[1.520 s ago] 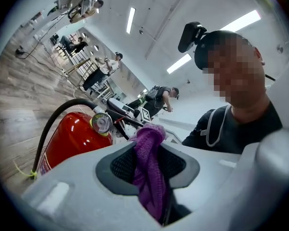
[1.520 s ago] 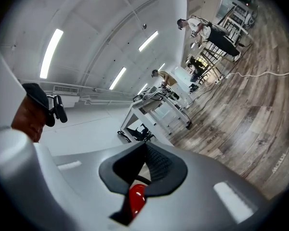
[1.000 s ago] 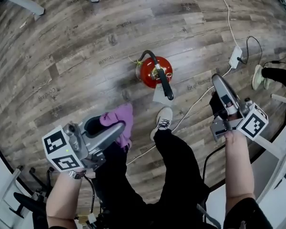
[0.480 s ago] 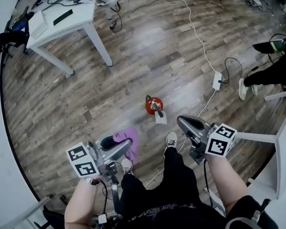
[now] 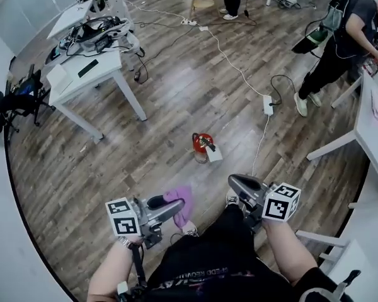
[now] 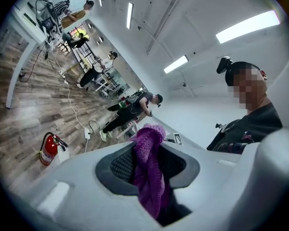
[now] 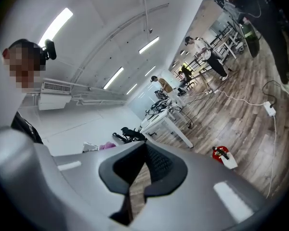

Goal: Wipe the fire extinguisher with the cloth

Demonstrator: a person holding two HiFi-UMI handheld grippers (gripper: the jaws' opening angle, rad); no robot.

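The red fire extinguisher (image 5: 203, 145) stands upright on the wooden floor, well ahead of both grippers, with a white tag by its base. It is small and far off in the left gripper view (image 6: 49, 148) and in the right gripper view (image 7: 220, 153). My left gripper (image 5: 176, 207) is held level and is shut on a purple cloth (image 5: 180, 201). The cloth (image 6: 151, 186) bunches up between the pads and hangs down from them. My right gripper (image 5: 234, 182) is shut with nothing in it, its pads (image 7: 156, 165) touching.
A white table (image 5: 88, 74) loaded with gear stands at the far left, another white table (image 5: 372, 118) at the right. A power strip (image 5: 267, 104) and its cables lie on the floor beyond the extinguisher. A person (image 5: 340, 36) bends over at the far right.
Both grippers have come up high and away from the extinguisher, which now looks smaller and farther off. The cloth has stayed in the left gripper.
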